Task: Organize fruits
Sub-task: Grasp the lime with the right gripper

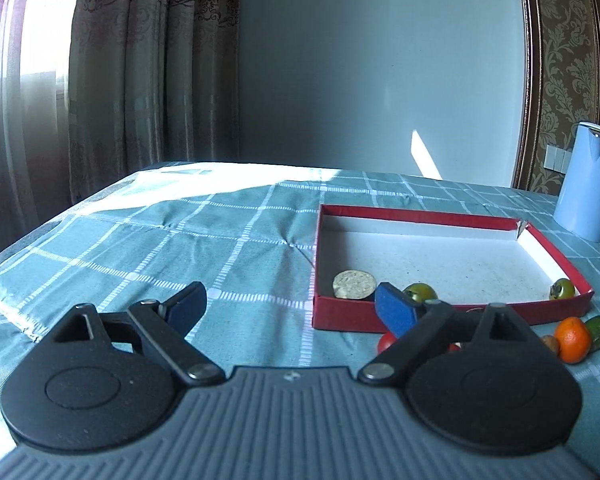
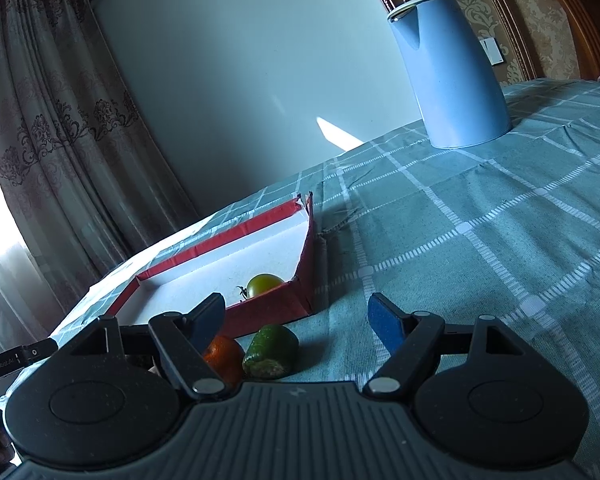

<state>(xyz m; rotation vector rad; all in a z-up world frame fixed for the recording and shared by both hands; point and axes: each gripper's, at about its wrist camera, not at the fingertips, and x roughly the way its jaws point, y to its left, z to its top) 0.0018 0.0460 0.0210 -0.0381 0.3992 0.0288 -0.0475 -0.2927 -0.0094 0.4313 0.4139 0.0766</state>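
Nearest, the left gripper (image 1: 290,308) has its jaws spread wide over bare checked tablecloth (image 1: 140,248), nothing between them. The right gripper (image 2: 296,318) also stands apart, tipped slightly downward, holding nothing. Just ahead of it lie an orange (image 2: 220,356) and a green pepper (image 2: 270,350), outside the red box (image 1: 420,316). Inside the box sit a brownish round fruit (image 1: 354,285) and two green tomatoes (image 1: 420,292). Farther right stands a blue kettle (image 2: 452,76).
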